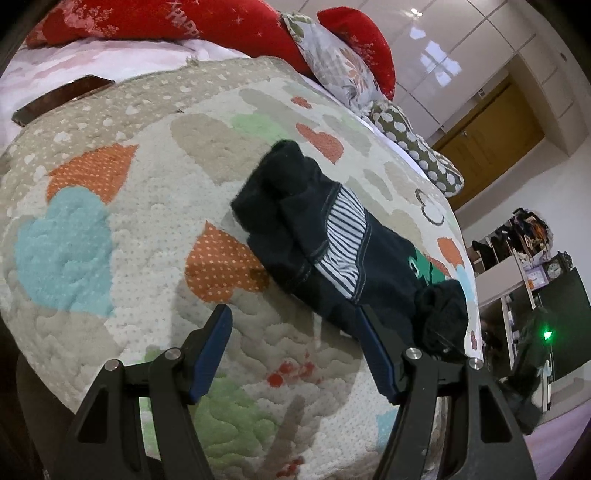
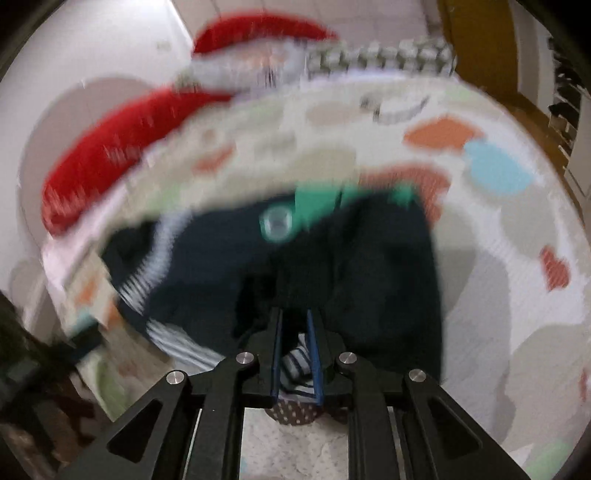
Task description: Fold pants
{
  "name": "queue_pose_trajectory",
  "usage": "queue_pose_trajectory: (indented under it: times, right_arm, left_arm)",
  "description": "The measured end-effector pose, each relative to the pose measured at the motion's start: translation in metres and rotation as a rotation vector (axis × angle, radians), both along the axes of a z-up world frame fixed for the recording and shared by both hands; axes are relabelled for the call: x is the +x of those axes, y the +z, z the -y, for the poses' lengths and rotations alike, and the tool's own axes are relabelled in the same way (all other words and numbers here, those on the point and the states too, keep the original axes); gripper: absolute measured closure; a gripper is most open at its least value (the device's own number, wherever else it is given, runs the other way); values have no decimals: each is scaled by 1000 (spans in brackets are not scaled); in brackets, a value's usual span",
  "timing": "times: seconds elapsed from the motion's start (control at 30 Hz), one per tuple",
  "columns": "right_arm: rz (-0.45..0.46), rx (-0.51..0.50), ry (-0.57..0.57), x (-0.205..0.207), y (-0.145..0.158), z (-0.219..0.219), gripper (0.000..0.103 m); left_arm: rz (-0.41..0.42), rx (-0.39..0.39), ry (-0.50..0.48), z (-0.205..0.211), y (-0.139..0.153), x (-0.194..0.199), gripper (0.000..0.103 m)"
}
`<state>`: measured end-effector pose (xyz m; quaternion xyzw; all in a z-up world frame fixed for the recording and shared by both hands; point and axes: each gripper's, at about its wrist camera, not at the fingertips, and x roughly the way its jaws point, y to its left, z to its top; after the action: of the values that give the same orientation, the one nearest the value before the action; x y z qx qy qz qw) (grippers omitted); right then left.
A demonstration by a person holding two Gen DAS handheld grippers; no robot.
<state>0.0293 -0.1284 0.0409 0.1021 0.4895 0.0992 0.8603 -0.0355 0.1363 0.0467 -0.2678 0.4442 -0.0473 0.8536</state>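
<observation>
Dark navy pants (image 1: pixel 295 225) with a striped panel and a green patch lie crumpled on a heart-patterned quilt (image 1: pixel 110 229). My left gripper (image 1: pixel 295 325) is open just in front of them, with only quilt between its fingers; its right fingertip (image 1: pixel 364 317) is at the near edge of the fabric. The right wrist view is blurred by motion. There my right gripper (image 2: pixel 295 328) is shut on the pants (image 2: pixel 369 266), and striped cloth shows between its narrow jaws. The pants hang bunched around the fingers over the quilt (image 2: pixel 498 295).
Red pillows (image 1: pixel 147 18), a floral pillow (image 1: pixel 332 62) and a dotted pillow (image 1: pixel 413 147) line the far side of the bed. A flat brown object (image 1: pixel 59 99) lies far left. The bed edge drops off at right, beside shelves (image 1: pixel 517 266) and a wooden door (image 1: pixel 491 140).
</observation>
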Motion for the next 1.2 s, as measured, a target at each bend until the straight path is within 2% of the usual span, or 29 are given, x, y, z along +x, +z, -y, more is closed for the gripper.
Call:
queue_pose_trajectory:
  times: [0.07,0.13,0.2,0.23,0.27,0.3,0.33,0.37,0.53,0.67,0.77,0.87,0.97,1.03,1.1,1.13,1.2]
  right_arm:
    - [26,-47,10,0,-2,-5,88]
    - [9,-76,26,1,9,-8,88]
    - [33,-42,17,-1,26,-5,87]
    - [47,-10,21,-1,37,-7,82]
    - [50,12,35,-1,45,-12,69]
    - [47,32,58,3,51,-20,60]
    - [41,46,84,8,55,-30,43]
    - [34,49,109,13,59,-43,38]
    - [-43,40,272,46,62,-121,37]
    - [-88,-86,379,82,52,-193,30]
    - [-150,-181,351,102,32,-227,30]
    - [-199,-236,343,113,12,-254,29]
    - [-212,-352,341,115,-5,-270,25]
    - [-212,-457,353,113,-18,-276,25]
    - [-192,-462,343,110,-15,-270,45]
    - [-185,-462,324,110,-10,-265,64]
    - [-180,-389,302,110,2,-249,72]
  left_arm:
    - [12,1,21,-8,2,-3,35]
    - [14,-6,52,-19,1,-3,35]
    - [4,-20,87,-31,-5,-4,35]
    - [0,-27,99,-36,-8,-4,35]
    - [-2,-34,107,-42,-10,-5,36]
    - [0,-38,115,-45,-11,-6,42]
    - [3,-42,127,-50,-12,-8,45]
    - [5,-46,132,-55,-13,-10,48]
    - [17,-72,168,-75,-13,-17,48]
    - [17,-81,181,-84,-14,-22,48]
    - [22,-81,182,-88,-16,-24,48]
    - [17,-88,173,-90,-19,-26,48]
    - [19,-92,164,-91,-21,-28,48]
    - [21,-93,162,-91,-21,-28,47]
    - [22,-92,158,-90,-20,-27,47]
    - [22,-95,153,-88,-19,-27,47]
    - [24,-100,137,-82,-17,-23,47]
